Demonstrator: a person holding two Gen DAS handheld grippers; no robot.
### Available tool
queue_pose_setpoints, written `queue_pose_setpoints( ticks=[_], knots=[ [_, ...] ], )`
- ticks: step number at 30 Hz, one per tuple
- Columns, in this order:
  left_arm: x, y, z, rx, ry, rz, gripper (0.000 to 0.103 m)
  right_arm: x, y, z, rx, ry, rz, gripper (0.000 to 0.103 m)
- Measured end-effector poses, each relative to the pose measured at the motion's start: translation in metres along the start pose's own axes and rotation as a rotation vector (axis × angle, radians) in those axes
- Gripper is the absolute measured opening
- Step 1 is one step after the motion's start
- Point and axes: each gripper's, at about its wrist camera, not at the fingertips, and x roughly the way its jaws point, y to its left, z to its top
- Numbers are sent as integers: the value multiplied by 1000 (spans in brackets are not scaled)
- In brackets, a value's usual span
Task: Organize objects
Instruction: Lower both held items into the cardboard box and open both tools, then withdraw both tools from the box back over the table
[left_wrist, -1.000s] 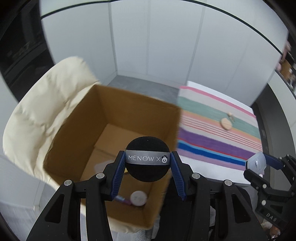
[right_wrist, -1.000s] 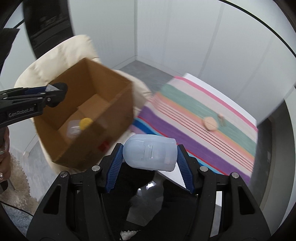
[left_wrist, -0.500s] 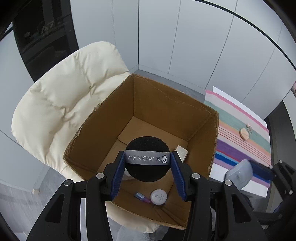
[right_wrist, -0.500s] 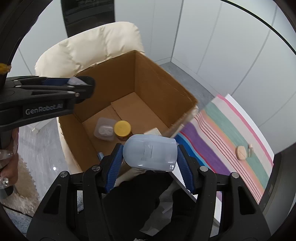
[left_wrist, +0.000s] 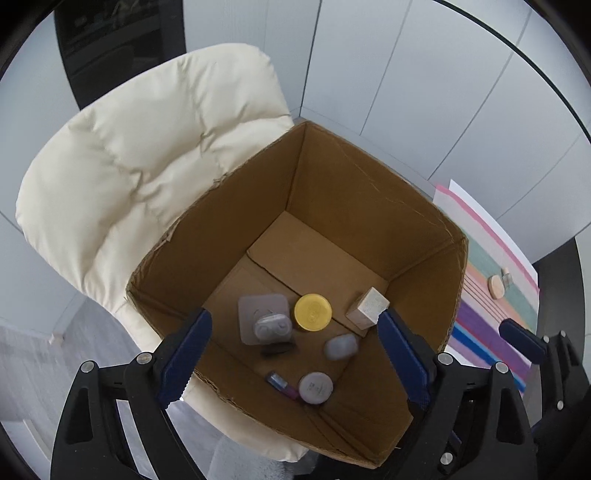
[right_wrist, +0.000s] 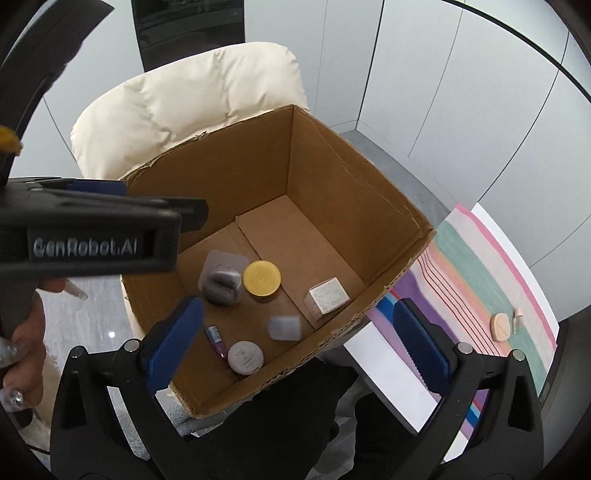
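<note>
An open cardboard box (left_wrist: 369, 192) (right_wrist: 332, 166) sits on a cream padded chair. Inside lie a yellow-lidded jar (left_wrist: 312, 312) (right_wrist: 262, 277), a small white carton (left_wrist: 367, 306) (right_wrist: 328, 295), a round white compact (left_wrist: 315, 387) (right_wrist: 245, 357), a purple tube (left_wrist: 282, 384) (right_wrist: 218, 341) and a grey case on a clear packet (left_wrist: 271, 326) (right_wrist: 221, 284). A pale blue case (left_wrist: 341, 346) (right_wrist: 283, 327) shows blurred in the box, and a dark puff (left_wrist: 277, 348) lies beside it. My left gripper (left_wrist: 291, 358) is open and empty above the box. My right gripper (right_wrist: 295, 343) is open and empty too.
The cream chair (left_wrist: 140, 155) (right_wrist: 192, 96) backs the box. A striped cloth (left_wrist: 495, 295) (right_wrist: 480, 280) on the table to the right carries a round beige puff (left_wrist: 495, 287) (right_wrist: 501, 326) and a small clear item. White wall panels stand behind.
Both grippers have opened over the box. The black puff left my left gripper and the pale blue case left my right one; both are now in the box.
</note>
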Motion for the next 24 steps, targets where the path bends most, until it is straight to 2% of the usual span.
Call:
queue_pose_setpoints(
  ticks=[9, 15, 24],
  knots=[
    [-3, -8, -2, 28, -26, 18, 92, -3, -10, -3, 28, -8, 3, 103],
    [1, -14, -5, 46, -16, 14, 92, -4, -19, -8, 52, -12, -16, 103],
    [5, -30, -13, 96, -14, 27, 92, -8, -47, -17, 131, -14, -30, 103]
  ],
)
